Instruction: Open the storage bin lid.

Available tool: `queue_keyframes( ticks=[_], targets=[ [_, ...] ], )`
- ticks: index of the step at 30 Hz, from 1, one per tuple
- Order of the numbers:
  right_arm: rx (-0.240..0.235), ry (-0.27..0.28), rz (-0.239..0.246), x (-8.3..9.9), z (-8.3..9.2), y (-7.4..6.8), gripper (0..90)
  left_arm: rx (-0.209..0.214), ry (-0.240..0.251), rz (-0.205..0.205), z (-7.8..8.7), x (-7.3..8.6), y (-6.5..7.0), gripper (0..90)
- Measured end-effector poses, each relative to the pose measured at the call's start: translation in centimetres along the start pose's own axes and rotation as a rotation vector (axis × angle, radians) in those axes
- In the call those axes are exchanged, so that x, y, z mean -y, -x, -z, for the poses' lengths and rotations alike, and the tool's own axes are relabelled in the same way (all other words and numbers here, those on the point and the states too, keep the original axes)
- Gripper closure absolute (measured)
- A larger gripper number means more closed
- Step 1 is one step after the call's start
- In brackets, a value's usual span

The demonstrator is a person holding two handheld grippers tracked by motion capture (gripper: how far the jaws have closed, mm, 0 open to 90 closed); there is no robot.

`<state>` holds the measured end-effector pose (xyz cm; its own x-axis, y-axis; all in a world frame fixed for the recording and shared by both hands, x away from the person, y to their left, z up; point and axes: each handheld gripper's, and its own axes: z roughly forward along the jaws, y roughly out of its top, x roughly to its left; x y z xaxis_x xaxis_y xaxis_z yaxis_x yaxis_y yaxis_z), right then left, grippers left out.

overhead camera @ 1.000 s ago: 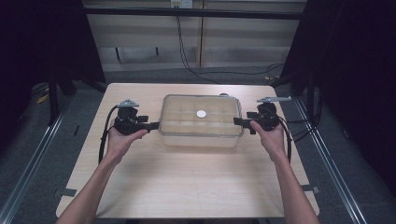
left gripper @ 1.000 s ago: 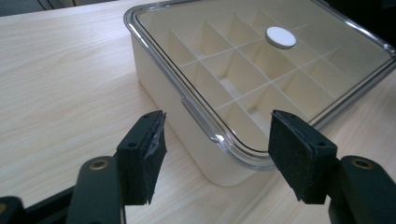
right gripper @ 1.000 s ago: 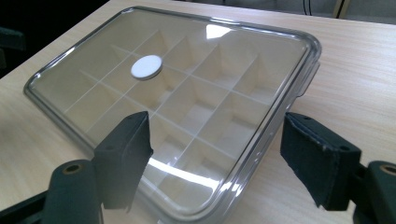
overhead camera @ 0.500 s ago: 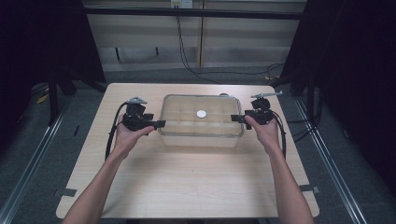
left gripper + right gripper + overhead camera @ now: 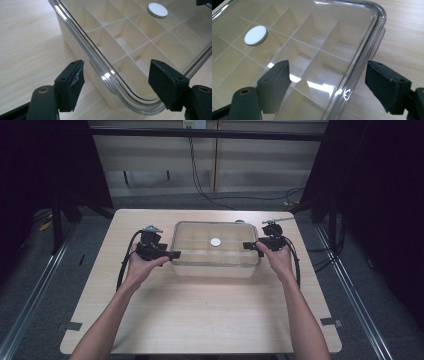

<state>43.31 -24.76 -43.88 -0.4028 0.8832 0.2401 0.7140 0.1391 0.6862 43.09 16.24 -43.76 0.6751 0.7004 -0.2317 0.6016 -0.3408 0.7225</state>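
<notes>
— On the table (image 5: 200, 310), what do you see?

— I see a clear box (image 5: 216, 265) with a clear lid (image 5: 140, 45). It sits near the far middle of the table. Inside are white walls that cut it into many little rooms. A white round button (image 5: 215, 241) sits on the middle of the lid.

— Where are your grippers?

— My left gripper (image 5: 174, 254) is at the left end of the box. My right gripper (image 5: 247, 245) is at the right end. A hand (image 5: 141, 268) holds the left one, and the other hand (image 5: 276, 260) holds the right one.

— Are the jaws open?

— Yes, both are wide open. In the left gripper view, one jaw is outside the lid edge and one is over the lid. A small tab (image 5: 101, 75) on the lid edge lies between them. The right gripper view looks the same, with its tab (image 5: 379, 42) just past the outer jaw.

— Any words to read?

— I see a tiny round mark (image 5: 346, 94) on the lid edge. It is too small to read.
</notes>
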Motion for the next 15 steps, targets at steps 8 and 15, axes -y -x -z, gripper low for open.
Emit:
queue_keyframes(
  ticks=[8,15],
  targets=[
    [-0.012,-0.03,0.009,-0.6,-1.1,0.4,14.5,-0.003,-0.003,0.001,-0.8,-0.4,0.1,27.4],
    [-0.003,-0.031,-0.009,-1.1,-1.9,0.4,12.2,-0.005,-0.016,0.0,-1.5,-0.8,0.1,23.4]
  ],
)
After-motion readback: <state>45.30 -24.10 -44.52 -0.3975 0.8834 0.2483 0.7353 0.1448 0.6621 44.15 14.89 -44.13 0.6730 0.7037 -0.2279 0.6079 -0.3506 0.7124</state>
